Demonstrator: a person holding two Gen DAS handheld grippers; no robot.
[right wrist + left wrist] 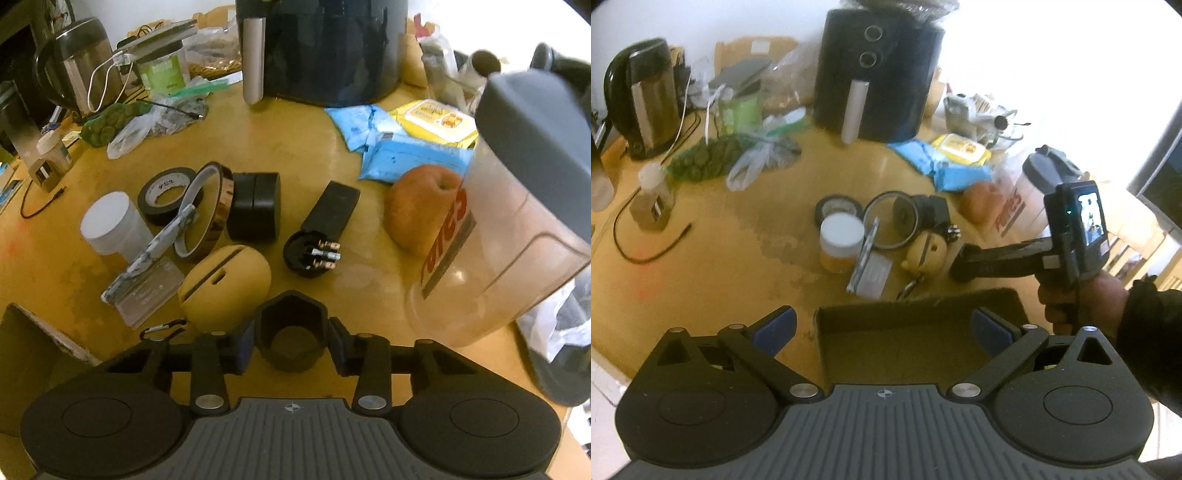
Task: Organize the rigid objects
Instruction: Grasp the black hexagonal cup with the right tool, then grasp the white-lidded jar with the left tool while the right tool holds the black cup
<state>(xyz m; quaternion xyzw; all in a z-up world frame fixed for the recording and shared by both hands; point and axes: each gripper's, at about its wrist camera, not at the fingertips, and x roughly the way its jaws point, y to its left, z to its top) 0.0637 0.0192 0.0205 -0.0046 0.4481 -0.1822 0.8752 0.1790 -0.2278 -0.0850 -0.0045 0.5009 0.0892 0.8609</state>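
Black hexagonal cap (pixel 291 334), hollow, matte plastic, sits clamped between the right tongs (pixel 291 341), blue pads pressing its two flat sides. Just ahead of those tongs on the table (pixel 295 147): its mate, a black round bit holder (pixel 312 254) with metal bits sticking out, and a flat black bar (pixel 330 210) behind it. Ahead-left: rounded yellow rubbery case (pixel 225 286) with a slot, clear plastic badge holder (pixel 149 291), amber tape ring (pixel 207 214) standing on edge, black tape roll (pixel 168 194), white-lidded jar (pixel 110 223). Ahead-right: apple (pixel 421 208), clear shaker bottle (pixel 517 206) with grey lid. Left tongs (pixel 882 326) are spread wide apart, holding nothing, hovering over an open brown cardboard box (pixel 919 317), with the cluttered items lying beyond the box.
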